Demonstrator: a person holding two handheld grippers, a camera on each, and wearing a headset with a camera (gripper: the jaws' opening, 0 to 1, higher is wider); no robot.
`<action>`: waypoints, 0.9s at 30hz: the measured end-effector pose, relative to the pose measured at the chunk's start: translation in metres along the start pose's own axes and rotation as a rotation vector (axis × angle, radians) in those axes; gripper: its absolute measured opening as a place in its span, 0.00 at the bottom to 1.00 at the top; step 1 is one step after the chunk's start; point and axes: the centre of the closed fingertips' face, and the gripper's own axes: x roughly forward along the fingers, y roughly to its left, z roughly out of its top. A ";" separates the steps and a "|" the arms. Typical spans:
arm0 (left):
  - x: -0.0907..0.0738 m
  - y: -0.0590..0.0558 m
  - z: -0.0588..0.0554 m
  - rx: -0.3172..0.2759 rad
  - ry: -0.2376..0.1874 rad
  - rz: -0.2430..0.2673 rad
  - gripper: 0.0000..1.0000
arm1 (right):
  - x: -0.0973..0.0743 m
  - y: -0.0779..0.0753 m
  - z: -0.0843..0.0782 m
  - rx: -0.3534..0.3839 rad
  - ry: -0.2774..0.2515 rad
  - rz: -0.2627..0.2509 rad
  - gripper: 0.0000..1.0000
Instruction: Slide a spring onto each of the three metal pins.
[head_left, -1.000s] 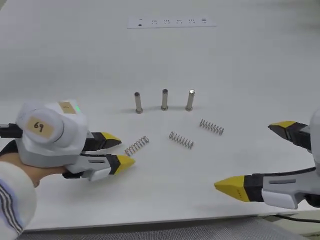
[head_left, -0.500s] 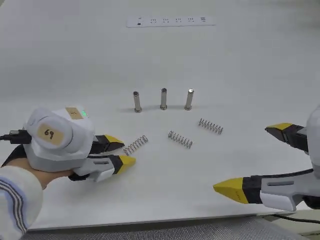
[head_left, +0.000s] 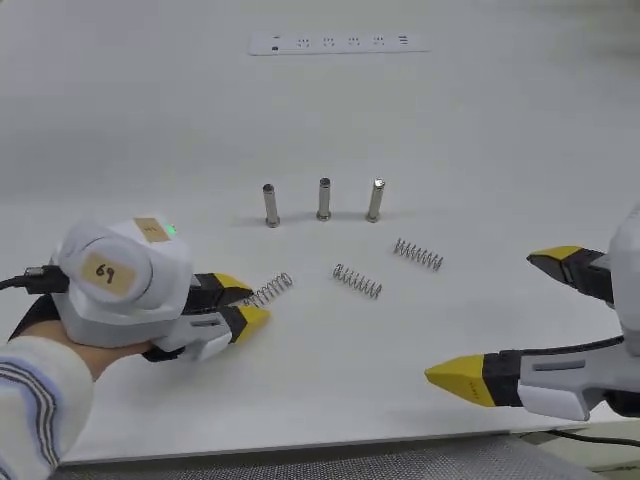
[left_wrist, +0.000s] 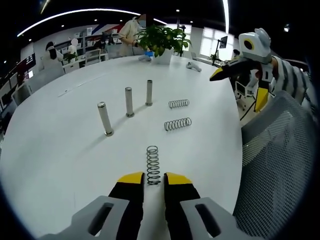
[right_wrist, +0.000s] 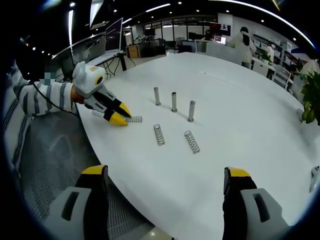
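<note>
Left gripper (left_wrist: 154, 179), black with yellow tips, has its jaws drawn to a narrow gap. The near end of a thin steel coil spring (left_wrist: 153, 164) lies in that gap on the tabletop, but I cannot tell whether the tips press on it. Right gripper (right_wrist: 165, 175) is spread wide and empty over the near edge of the table, well apart from the work.

Such a spring is likely very light, elastic along its length, and apt to roll or shoot out of a hard pinch. I would take it gently across the coils near one end, leaving the other end free to find a pin.

Farther out, a second spring (left_wrist: 177, 123) and a third spring (left_wrist: 179, 103) lie flat, apart from each other. Beside them three short polished metal pins stand upright in a row, all bare: the nearest pin (left_wrist: 105, 119), the middle pin (left_wrist: 129, 101) and the far pin (left_wrist: 149, 92).

The smooth white table (head_left: 150, 130) looks slick, so a nudged spring may skid. A white power strip (head_left: 326, 43) lies toward its far side. Around it is an open office, with a potted green plant (left_wrist: 162, 40), a grey mesh chair (left_wrist: 280, 150) and people standing well behind.
</note>
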 end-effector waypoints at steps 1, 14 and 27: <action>0.000 0.000 0.000 0.004 -0.002 0.000 0.06 | 0.000 0.000 0.000 -0.001 0.000 0.001 0.95; -0.001 -0.001 -0.001 0.014 -0.002 0.004 0.03 | 0.000 0.002 -0.001 -0.005 0.004 0.002 0.94; -0.004 0.006 0.002 0.011 -0.009 0.019 0.03 | 0.000 0.000 0.004 -0.018 -0.004 0.011 0.93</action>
